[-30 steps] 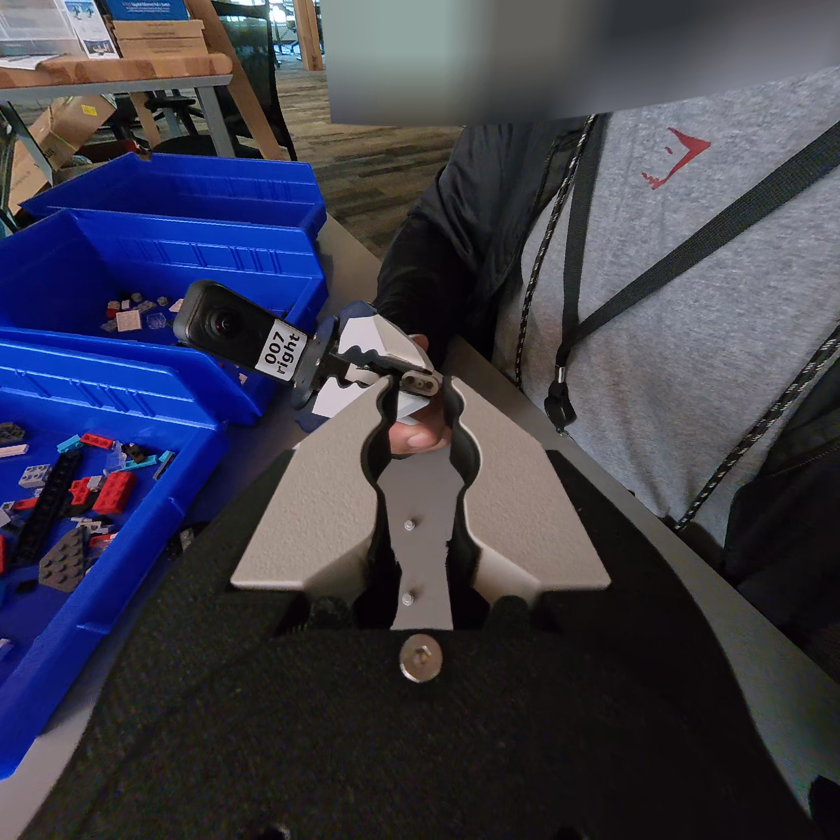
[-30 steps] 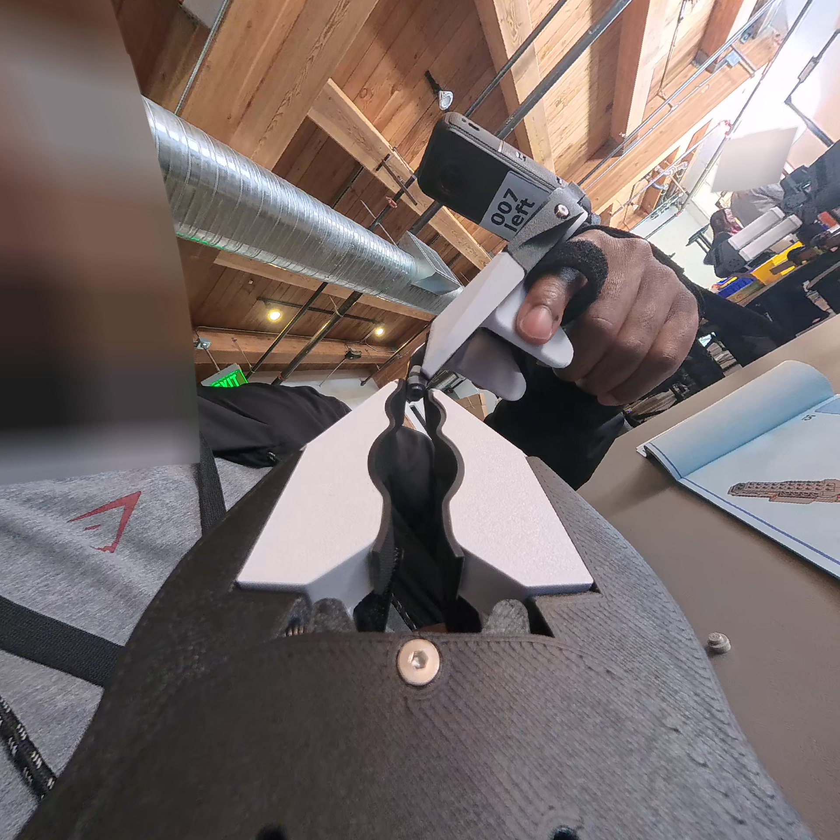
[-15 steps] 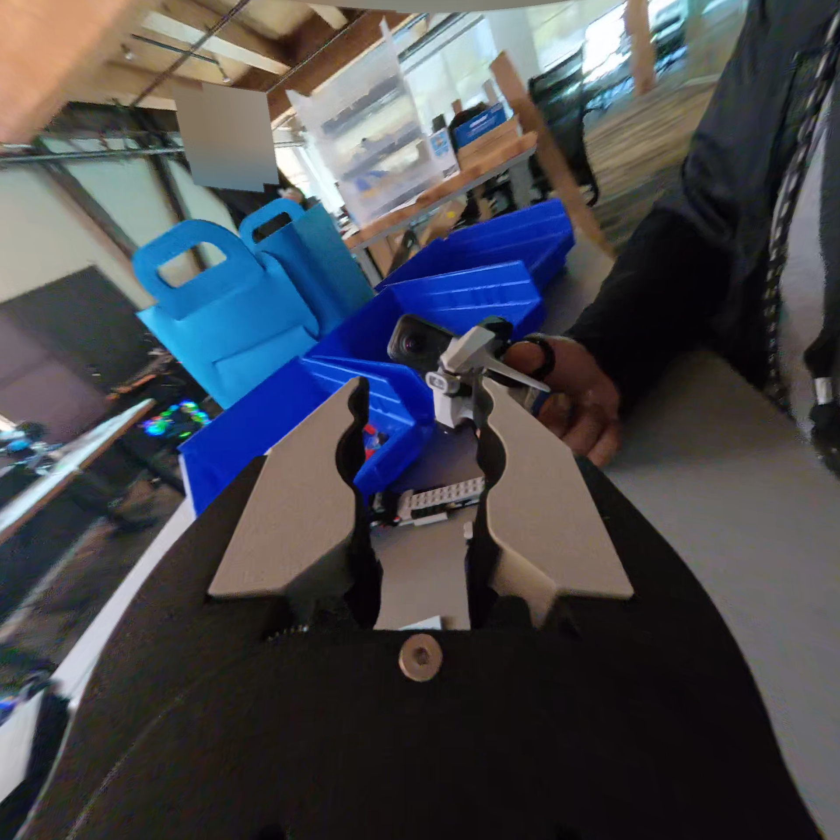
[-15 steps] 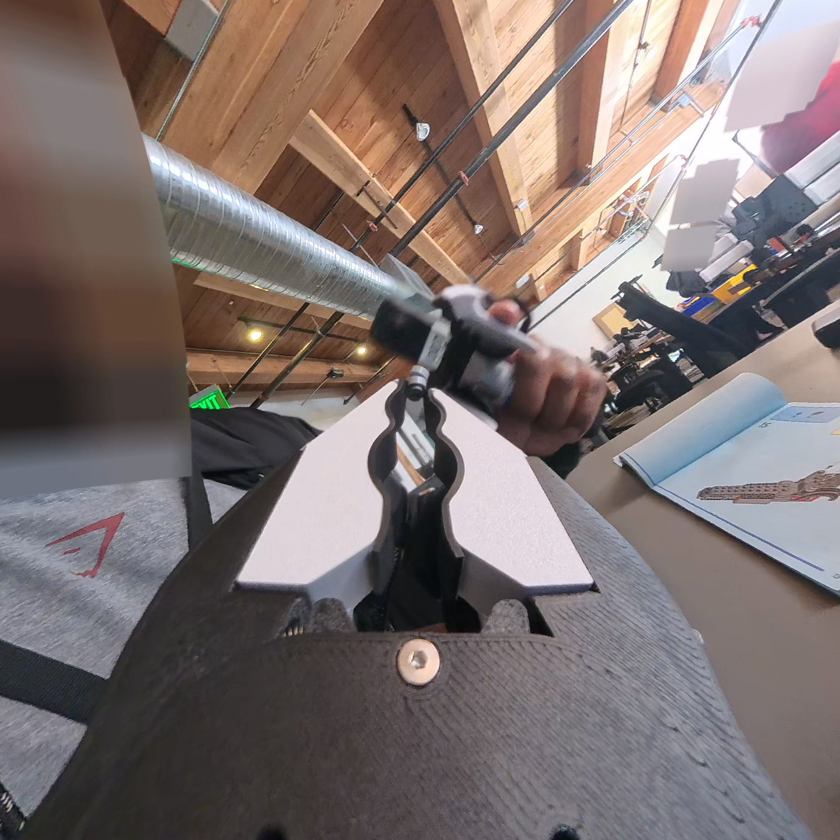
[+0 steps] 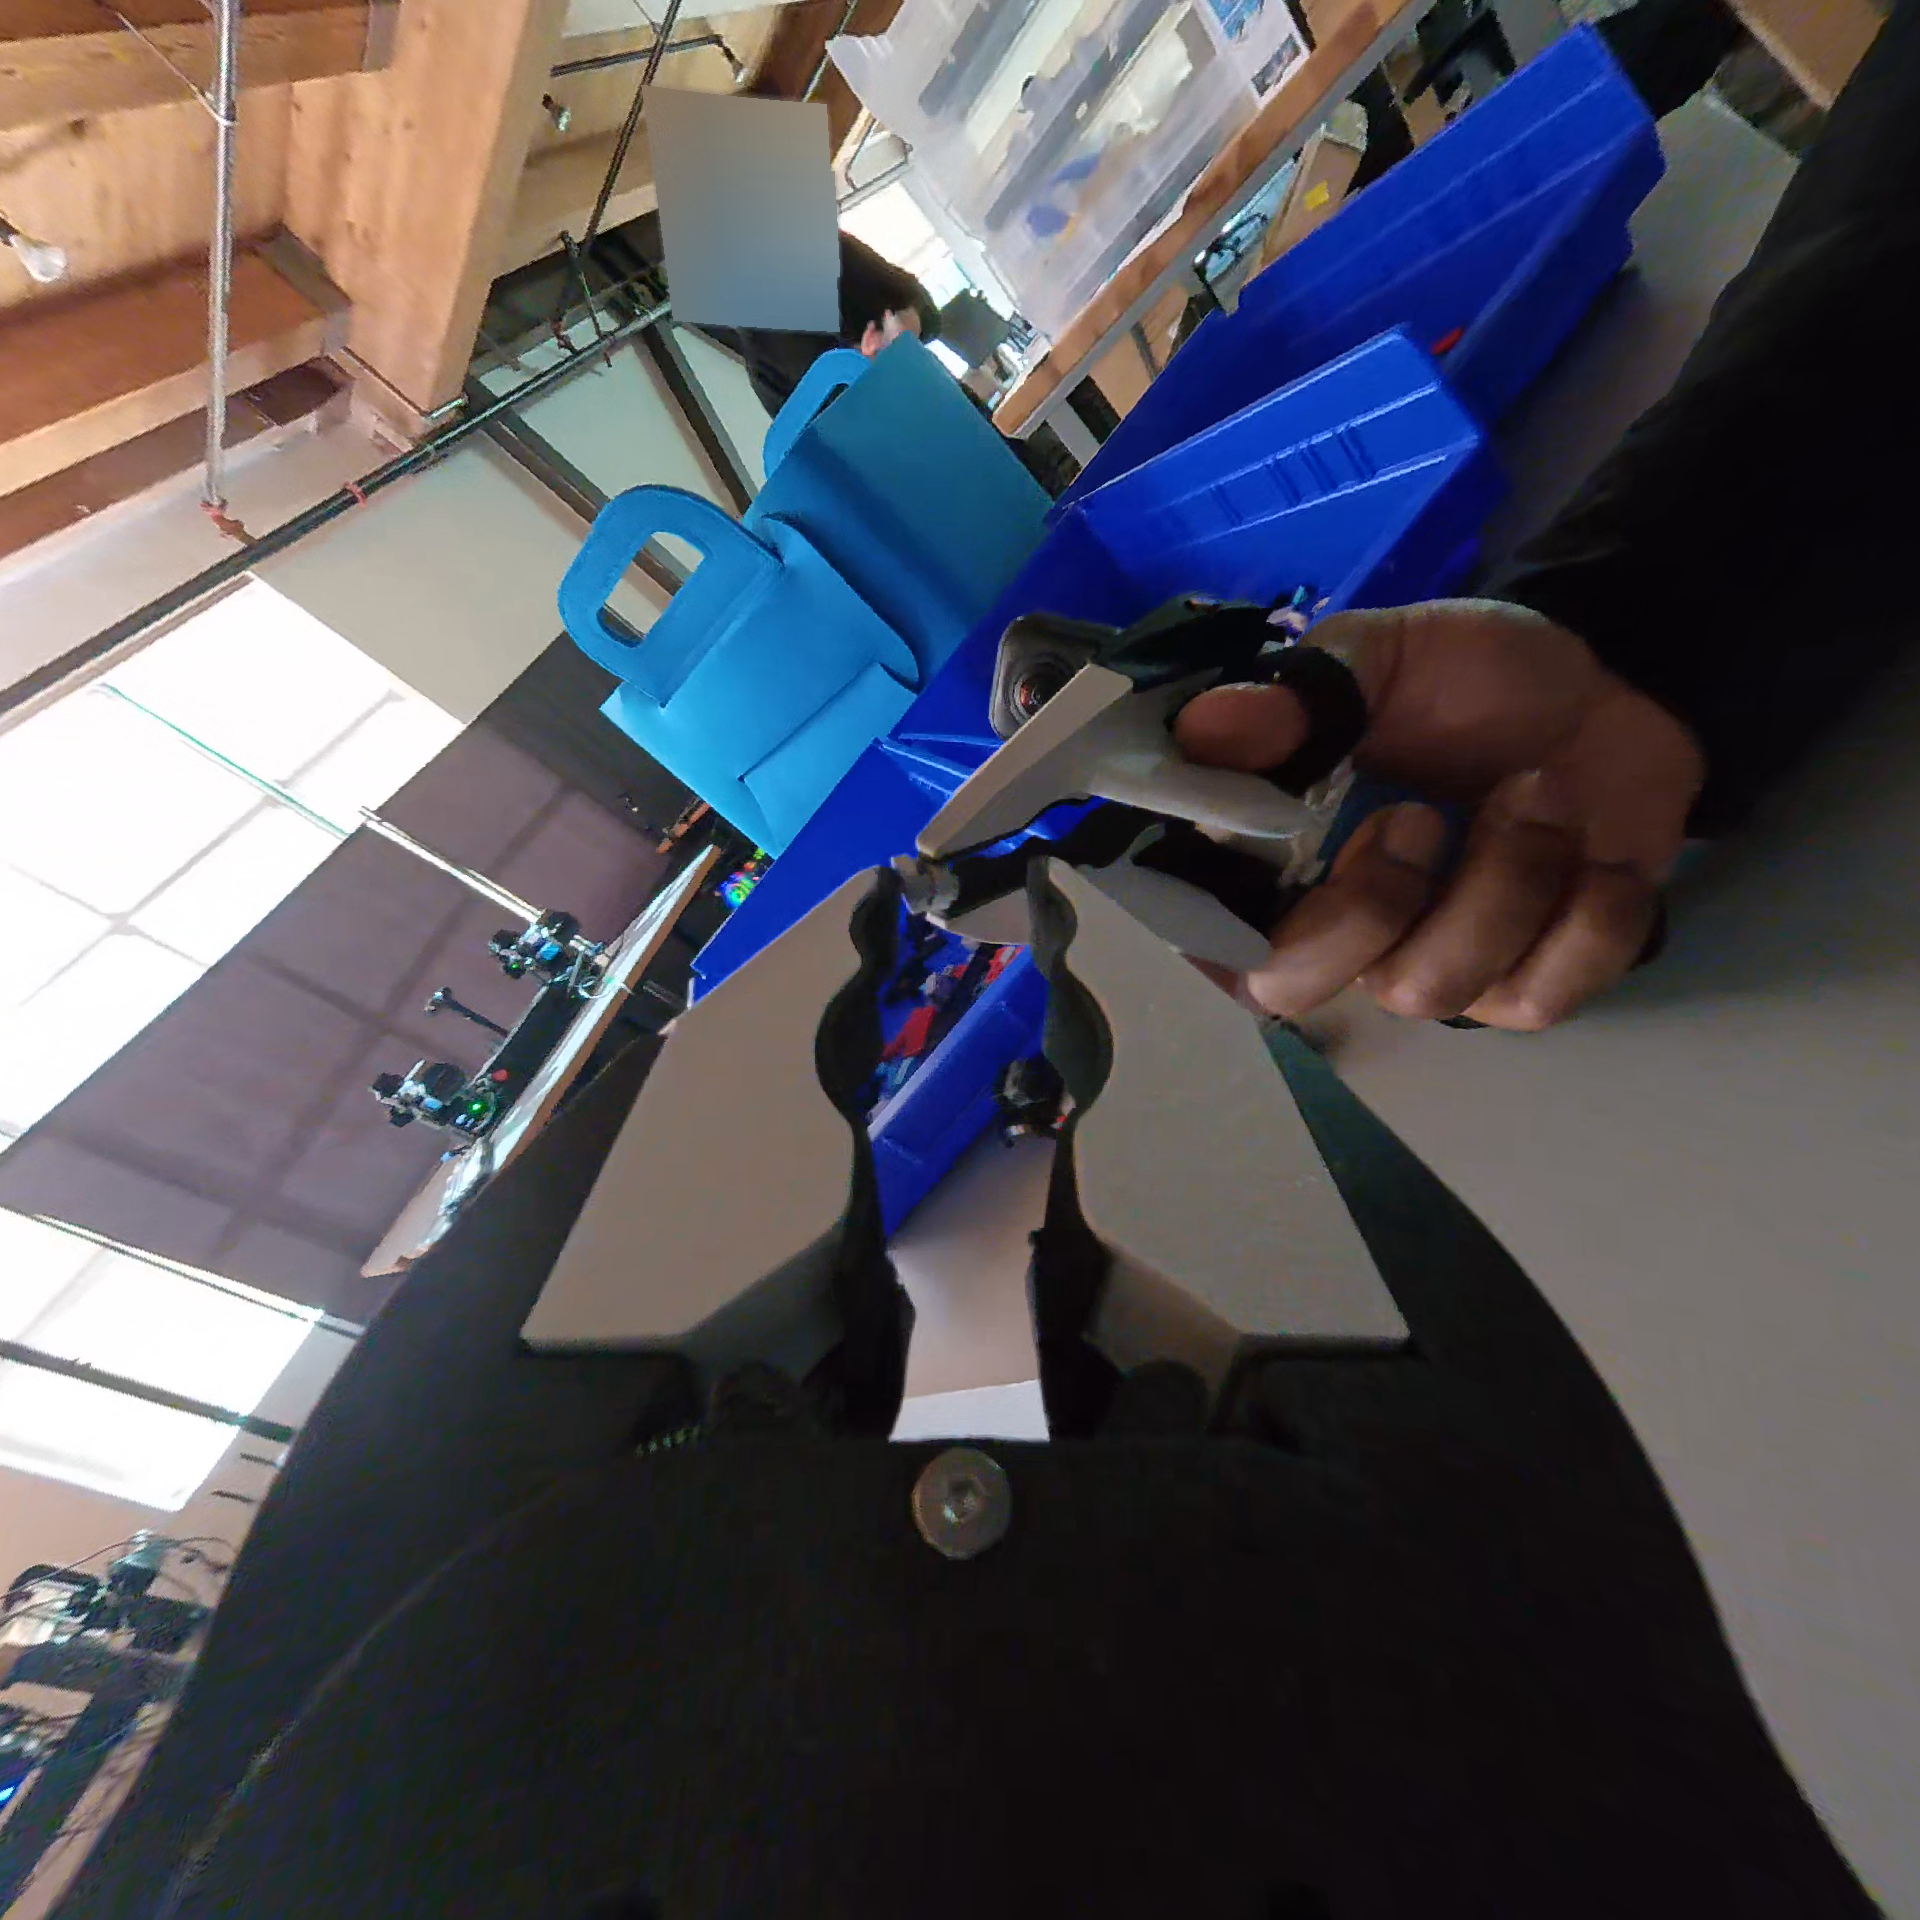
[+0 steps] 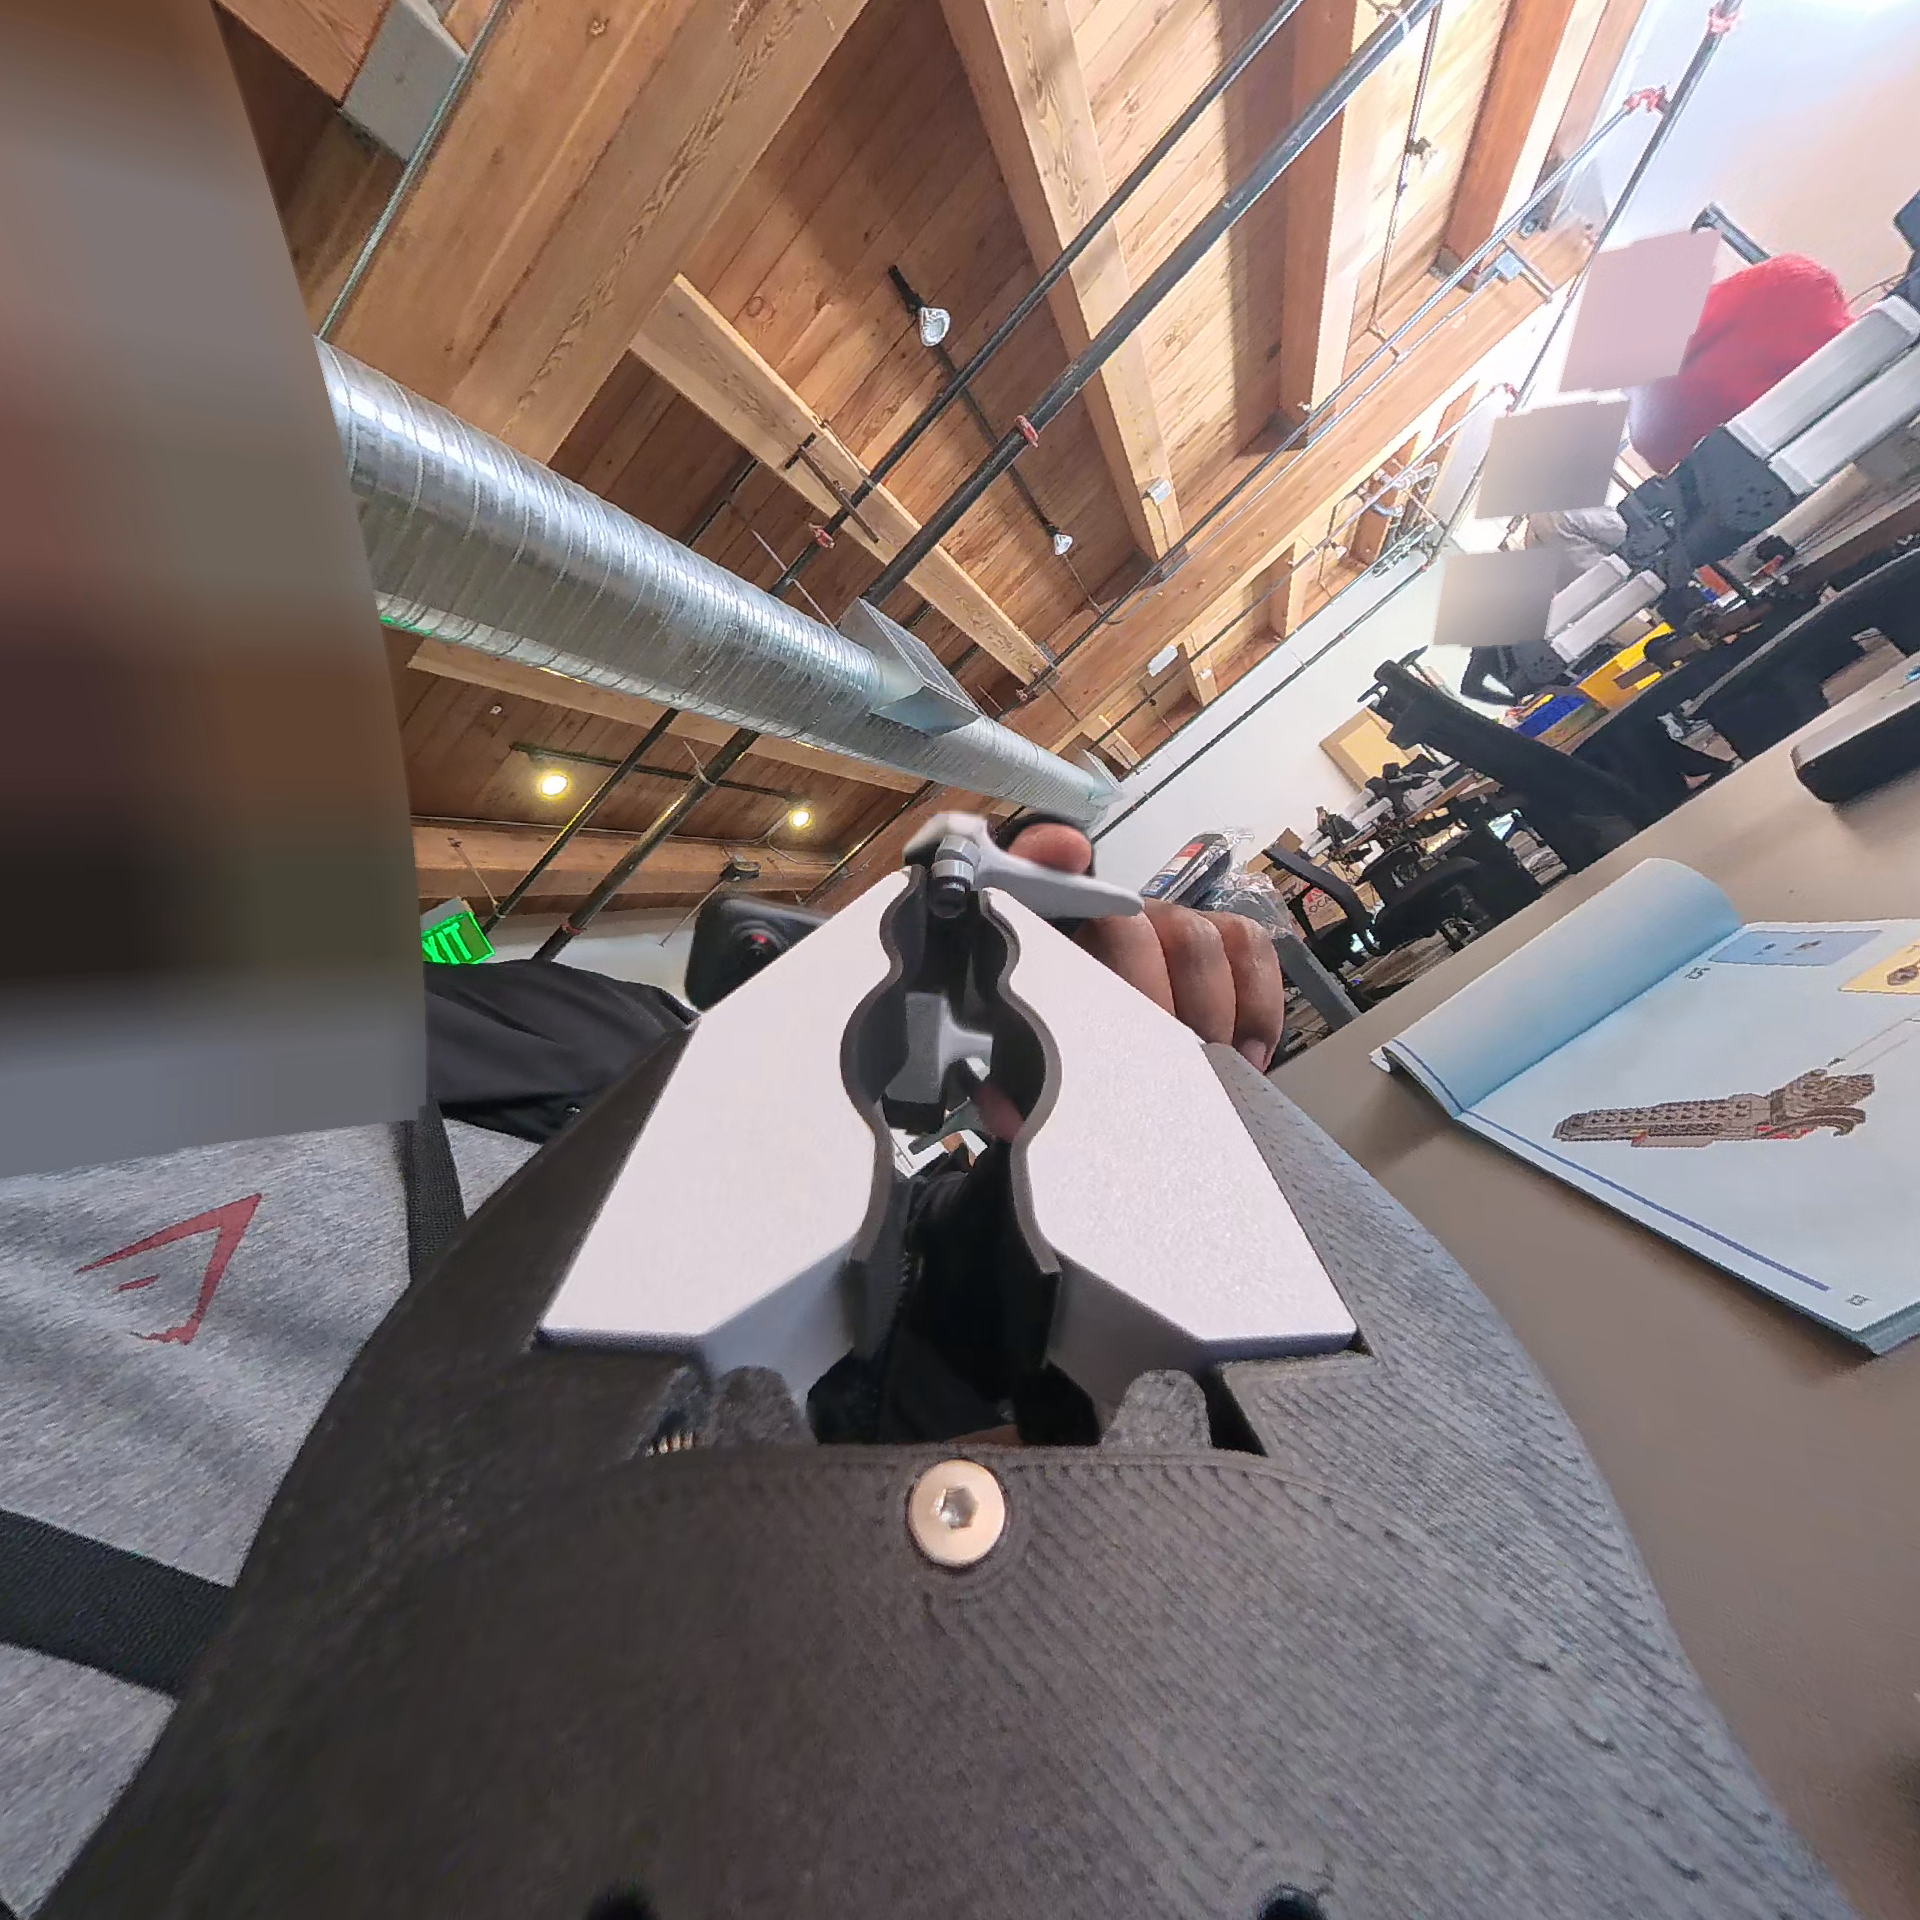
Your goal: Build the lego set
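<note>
My right gripper (image 6: 956, 894) is shut on a small grey Lego piece with a black pin (image 6: 950, 871), held up in the air in front of the person's chest. In the left wrist view the right gripper (image 5: 925, 868) comes in from the right in a hand (image 5: 1475, 810), and the small piece (image 5: 928, 885) sits at its tip. My left gripper (image 5: 961, 894) is open, its fingertips on either side of that tip. In the right wrist view the left gripper's camera (image 6: 732, 951) and one of its fingers (image 6: 1049, 896) show just beyond the piece.
Blue bins (image 5: 1299, 499) stand on the grey table (image 5: 1558, 1247); the nearest holds loose bricks (image 5: 925, 1029). A light blue bag (image 5: 831, 582) stands behind them. An open instruction booklet (image 6: 1714, 1143) lies on the table to the right. Other work tables and people are far off. The grippers are tip to tip, or close to it.
My left gripper has swung from facing the person's chest to facing the bins, and its jaws have opened wider. The right gripper has kept its small piece and barely moved.
</note>
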